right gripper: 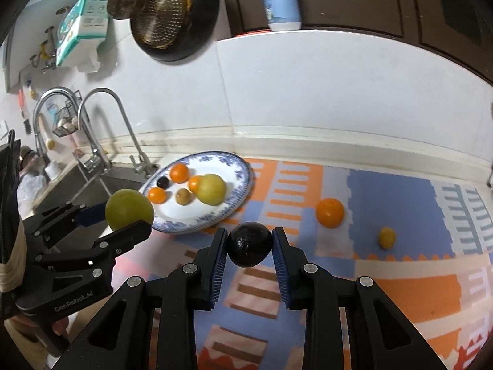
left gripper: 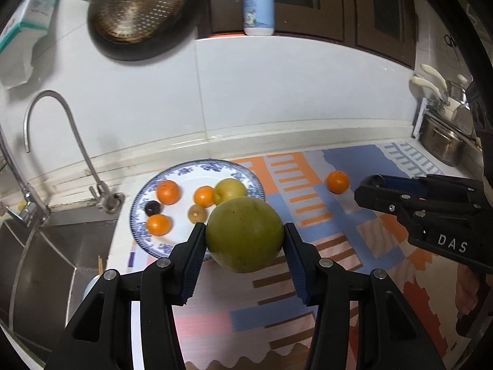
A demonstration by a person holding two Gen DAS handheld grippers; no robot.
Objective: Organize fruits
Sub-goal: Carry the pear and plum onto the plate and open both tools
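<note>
My left gripper (left gripper: 245, 236) is shut on a large green fruit (left gripper: 244, 234), held above the mat just right of the blue-and-white plate (left gripper: 246, 176); it also shows in the right wrist view (right gripper: 129, 210). The plate (right gripper: 240, 171) holds several fruits: oranges, a yellow fruit (left gripper: 230, 188), a dark plum (left gripper: 152, 207) and a small brown one. My right gripper (right gripper: 249, 242) is shut on a black round fruit (right gripper: 249, 244) above the mat. A loose orange (right gripper: 330, 212) and a small yellow fruit (right gripper: 387, 237) lie on the mat.
A patterned mat (right gripper: 400, 203) covers the counter. A steel sink (left gripper: 55, 246) with a tall faucet (left gripper: 64, 114) lies to the left. A pan and strainer (left gripper: 138, 9) hang on the wall. A steel pot (left gripper: 443, 141) stands at the far right.
</note>
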